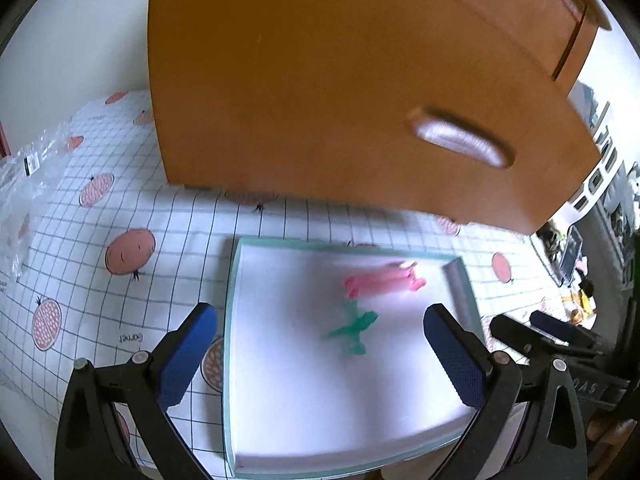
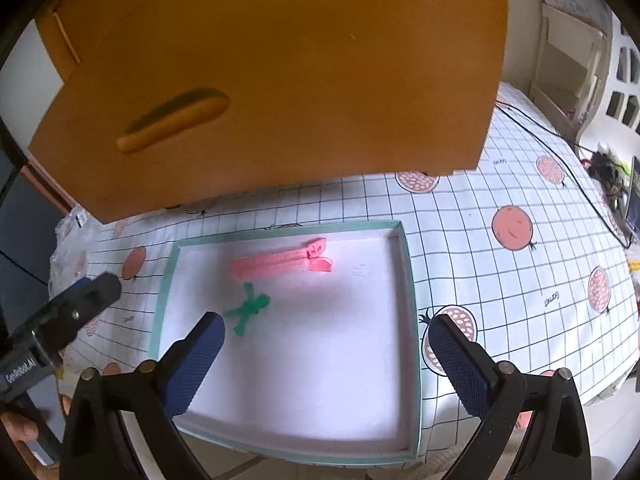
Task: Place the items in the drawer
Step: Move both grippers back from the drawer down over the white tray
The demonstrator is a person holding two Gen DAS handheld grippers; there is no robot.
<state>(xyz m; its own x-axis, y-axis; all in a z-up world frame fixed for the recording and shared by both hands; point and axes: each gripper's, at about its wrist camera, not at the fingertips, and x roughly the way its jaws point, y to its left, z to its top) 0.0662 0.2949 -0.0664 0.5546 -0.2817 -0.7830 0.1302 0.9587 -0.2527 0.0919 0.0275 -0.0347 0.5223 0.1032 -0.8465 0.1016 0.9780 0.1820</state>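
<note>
An orange-brown wooden drawer unit (image 1: pixel 320 88) (image 2: pixel 280 80) stands on the table, its front drawer closed, with an oval handle (image 1: pixel 460 138) (image 2: pixel 174 120). In front of it lies a shallow white tray with a teal rim (image 1: pixel 236 280) (image 2: pixel 408 272). Inside the tray are a pink zipper-like item (image 1: pixel 384 282) (image 2: pixel 282 264) and a small green toy figure (image 1: pixel 354 330) (image 2: pixel 248 312). My left gripper (image 1: pixel 320 354) hovers open over the tray's near part, holding nothing. My right gripper (image 2: pixel 326 360) is open too, above the tray, its left pad close to the green figure.
A white grid tablecloth with pink fruit prints (image 1: pixel 128 256) (image 2: pixel 512 228) covers the table. Crinkled clear plastic (image 1: pixel 28 184) (image 2: pixel 70 252) lies at the left. A black cable (image 2: pixel 560 152) runs along the right. The other gripper (image 1: pixel 560 340) (image 2: pixel 60 320) shows at each view's side.
</note>
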